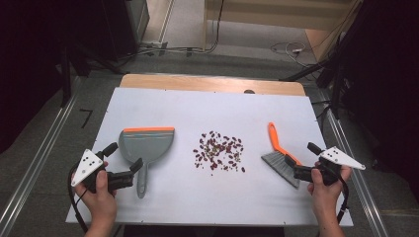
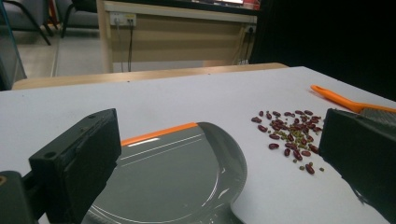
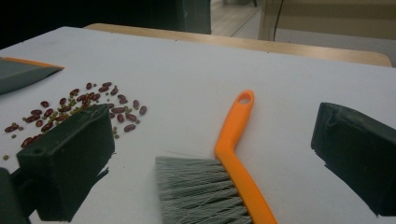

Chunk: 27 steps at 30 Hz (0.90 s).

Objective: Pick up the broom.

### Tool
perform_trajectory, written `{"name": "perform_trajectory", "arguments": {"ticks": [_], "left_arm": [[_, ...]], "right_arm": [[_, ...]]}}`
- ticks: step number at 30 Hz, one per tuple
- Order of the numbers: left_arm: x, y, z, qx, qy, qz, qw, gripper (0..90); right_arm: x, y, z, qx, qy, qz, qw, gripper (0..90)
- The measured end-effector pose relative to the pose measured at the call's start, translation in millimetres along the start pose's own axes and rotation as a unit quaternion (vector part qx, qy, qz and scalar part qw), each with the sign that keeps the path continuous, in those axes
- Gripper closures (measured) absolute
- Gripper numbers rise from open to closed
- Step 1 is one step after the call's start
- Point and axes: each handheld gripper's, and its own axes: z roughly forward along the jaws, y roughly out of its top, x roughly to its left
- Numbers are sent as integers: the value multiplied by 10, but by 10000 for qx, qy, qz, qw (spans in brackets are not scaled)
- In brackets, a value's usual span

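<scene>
On white table (image 1: 163, 101): dustpan (image 1: 146, 144) left, bean pile (image 1: 220, 151) centre, brush (image 1: 282, 159) right. Left gripper (image 1: 124, 163) jaws wide, astride dustpan handle, apparently not touching. Right gripper (image 1: 300, 159) jaws wide at brush. Step: pre-grasp. Next: close on both handles.

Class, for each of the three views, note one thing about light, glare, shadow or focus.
High view: the white table is evenly lit against dark surroundings, and the picture is slightly soft. Left gripper view: the grey dustpan shows a bright streak of glare, and the near tongs are soft. Right gripper view: the tongs cast dark shadows beside the brush, whose bristles stay sharp.
</scene>
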Motion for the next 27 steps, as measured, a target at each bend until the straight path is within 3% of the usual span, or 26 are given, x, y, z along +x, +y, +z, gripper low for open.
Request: {"name": "perform_trajectory", "arguments": {"ticks": [7, 9, 16, 21, 23, 27], "left_arm": [[15, 11, 2, -23, -76, 7, 10000, 0], [23, 20, -3, -30, -63, -11, 10000, 0], [24, 29, 28, 20, -112, 20, 9999, 0], [38, 12, 66, 97, -168, -3, 9998, 0], [38, 8, 68, 103, -181, 4, 9998, 0], [41, 3, 77, 114, -213, 0, 9997, 0]], "right_arm": [[17, 85, 2, 52, -24, -81, 10000, 0], [34, 167, 18, 99, -156, -156, 9997, 0], [84, 442, 88, 210, -131, -411, 9988, 0], [65, 591, 157, 273, -216, -402, 9986, 0], [9, 701, 247, 443, -185, -246, 9985, 0], [-34, 754, 330, 493, -224, -169, 9984, 22]]}}
